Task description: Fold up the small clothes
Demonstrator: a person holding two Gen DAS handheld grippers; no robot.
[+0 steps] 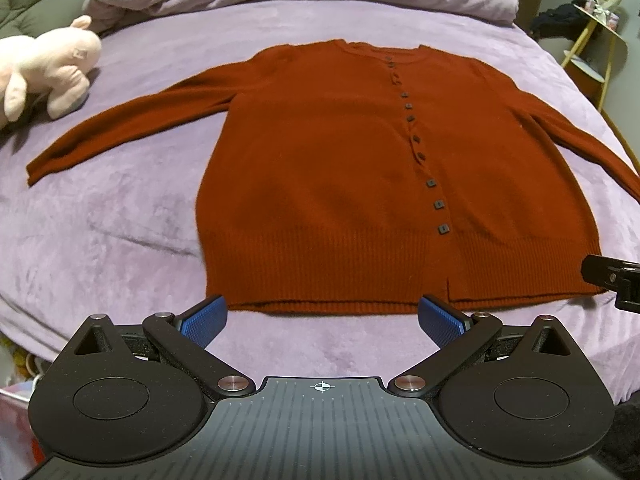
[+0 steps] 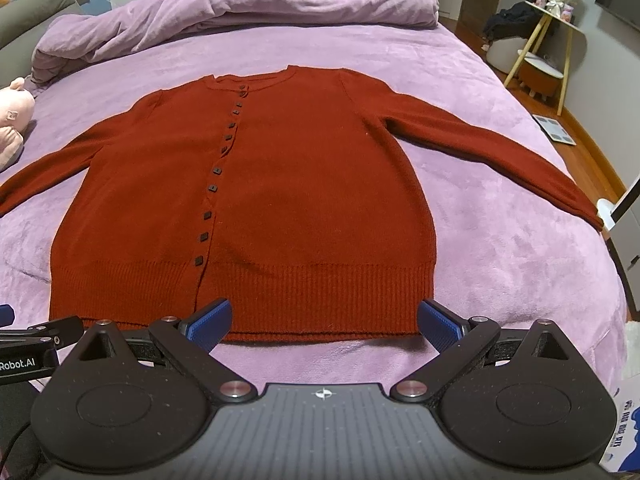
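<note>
A rust-red buttoned cardigan lies flat, front up, on the purple bed, sleeves spread to both sides; it also shows in the right wrist view. My left gripper is open and empty, hovering just before the left half of the hem. My right gripper is open and empty, just before the right half of the hem. The right gripper's edge shows at the right of the left wrist view, and the left gripper's edge at the left of the right wrist view.
A pink plush toy lies by the left sleeve. A bunched purple duvet lies at the head of the bed. A small side table and a floor scale stand right of the bed.
</note>
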